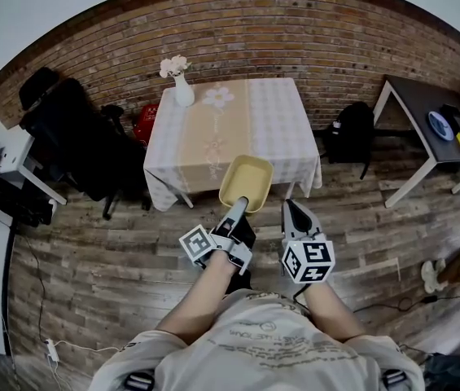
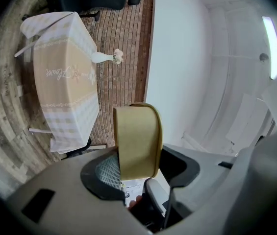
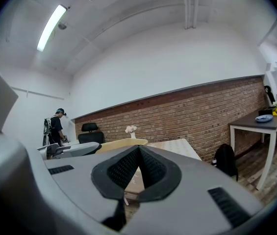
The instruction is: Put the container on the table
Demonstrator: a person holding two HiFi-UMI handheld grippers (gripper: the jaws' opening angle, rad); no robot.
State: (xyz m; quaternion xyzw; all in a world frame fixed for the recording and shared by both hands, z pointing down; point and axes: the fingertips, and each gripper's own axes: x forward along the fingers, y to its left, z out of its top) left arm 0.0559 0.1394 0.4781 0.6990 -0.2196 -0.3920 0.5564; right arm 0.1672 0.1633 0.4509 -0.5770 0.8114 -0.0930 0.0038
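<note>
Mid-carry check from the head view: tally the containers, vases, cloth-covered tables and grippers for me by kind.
pale yellow plastic container: 1
white vase with flowers: 1
cloth-covered square table: 1
grippers: 2, the left gripper and the right gripper
Total: 5

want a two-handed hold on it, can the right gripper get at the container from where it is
Probably yes: the right gripper sits just beside the container, with nothing between them. Its jaws are shut and would need opening; the left gripper holds the near rim.
</note>
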